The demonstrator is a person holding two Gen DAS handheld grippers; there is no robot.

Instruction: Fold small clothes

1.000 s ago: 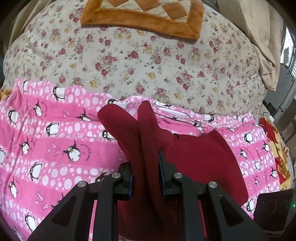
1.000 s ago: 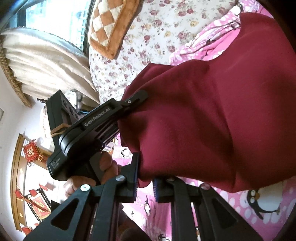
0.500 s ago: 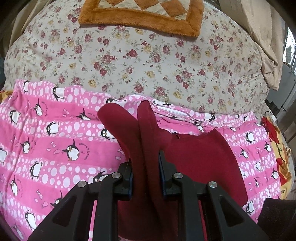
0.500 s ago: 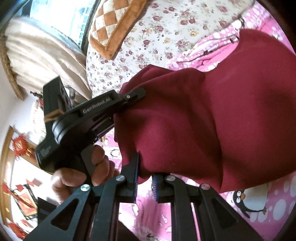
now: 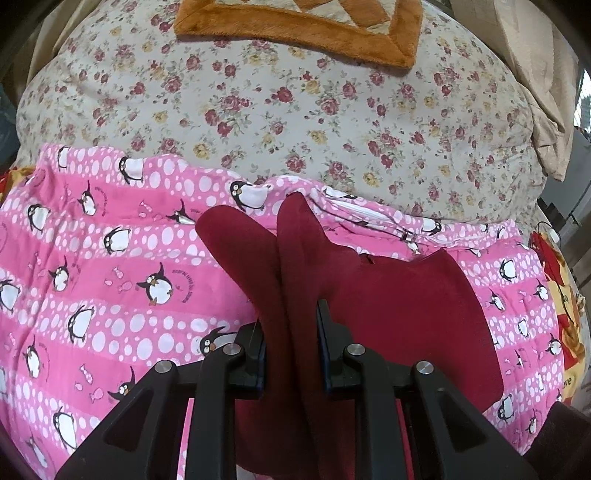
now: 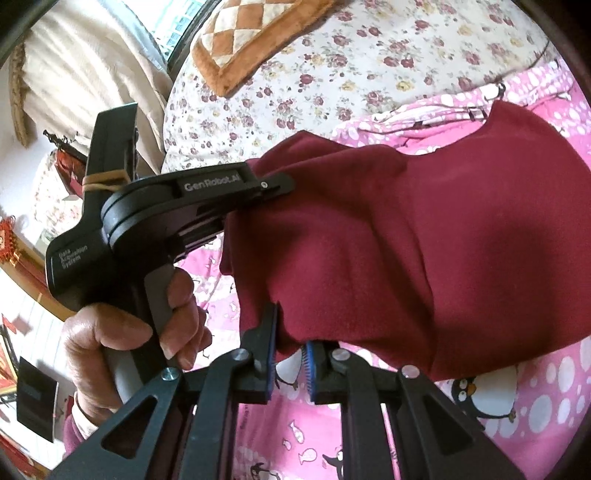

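Observation:
A dark red garment point(image 5: 406, 314) lies partly on the pink penguin blanket point(image 5: 110, 277) and is lifted at one end. My left gripper point(image 5: 291, 325) is shut on a bunched fold of it, and two lobes of cloth stick up past the fingers. The right wrist view shows the same garment point(image 6: 443, 240) stretched between both tools. There the left gripper point(image 6: 284, 184) bites its upper left corner, with a hand point(image 6: 110, 332) on the handle. My right gripper point(image 6: 290, 332) is shut on the garment's lower edge, pinching it near the fingertips.
A floral quilt point(image 5: 295, 110) covers the bed beyond the blanket, with an orange checked cushion point(image 5: 303, 22) at its far side. A beige curtain point(image 6: 92, 74) hangs by the window. At the right edge lies a red and yellow cartoon cloth point(image 5: 554, 295).
The right gripper has rolled and risen slightly, still holding the cloth's edge. In its view the left gripper now lies more level. The left view is almost unchanged.

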